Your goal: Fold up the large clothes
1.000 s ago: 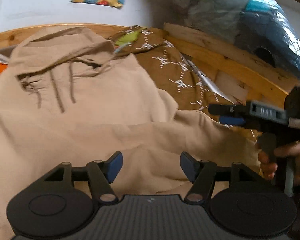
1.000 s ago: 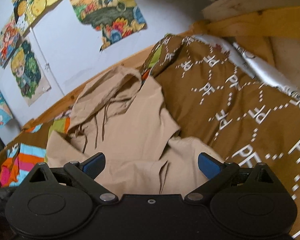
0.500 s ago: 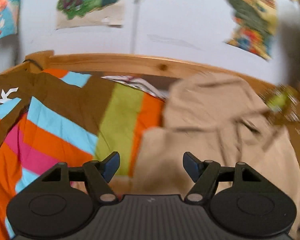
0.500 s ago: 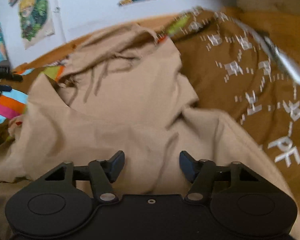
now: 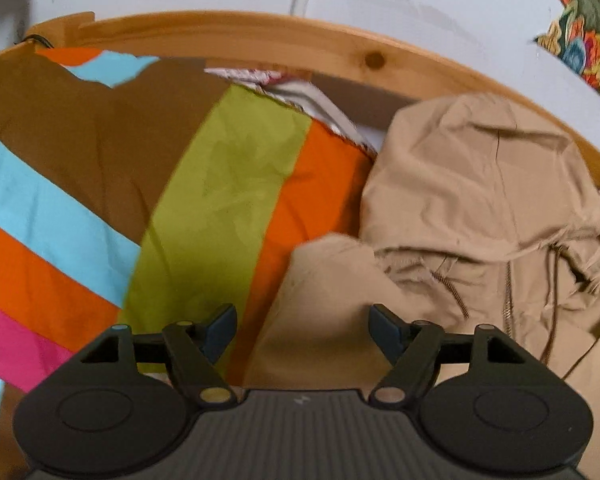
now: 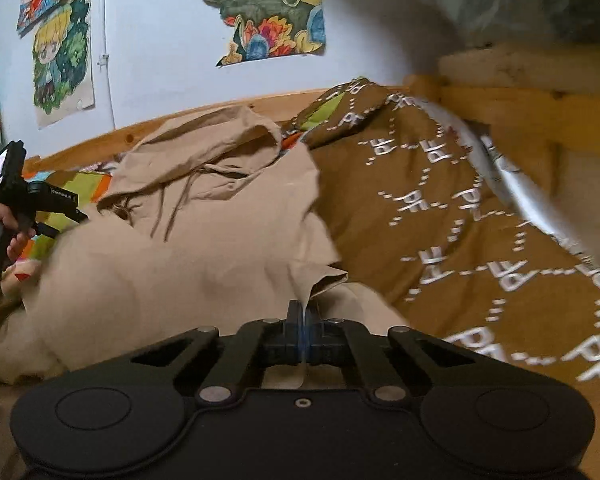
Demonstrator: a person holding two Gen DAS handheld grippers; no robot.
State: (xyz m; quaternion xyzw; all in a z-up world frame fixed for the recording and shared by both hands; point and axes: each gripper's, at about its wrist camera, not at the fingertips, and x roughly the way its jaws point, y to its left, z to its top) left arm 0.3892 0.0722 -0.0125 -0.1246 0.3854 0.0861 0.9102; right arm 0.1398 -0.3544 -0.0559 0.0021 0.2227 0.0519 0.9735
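Observation:
A beige hoodie (image 6: 188, 240) lies spread on the bed, hood toward the wooden rail, drawstrings showing. My right gripper (image 6: 303, 314) is shut on a fold of its right sleeve near the cuff (image 6: 324, 280), and the cloth rises in a ridge from the jaws. In the left wrist view the same hoodie (image 5: 460, 208) fills the right half, its left shoulder edge just ahead of my left gripper (image 5: 302, 326), which stands open with nothing between its fingers. The left gripper (image 6: 66, 216) also shows at the far left of the right wrist view, held by a hand (image 6: 4, 224).
A striped bedcover (image 5: 220, 200) in green, orange, blue and pink lies left of the hoodie. A brown patterned blanket (image 6: 460, 220) lies to its right. A wooden bed rail (image 5: 260, 36) runs along the wall, with posters (image 6: 264, 8) above. A wooden frame (image 6: 540, 80) stands at right.
My right gripper has shut on the hoodie's sleeve fold; it was open before. The left gripper swung left from the hoodie's chest to its left shoulder edge and stays open.

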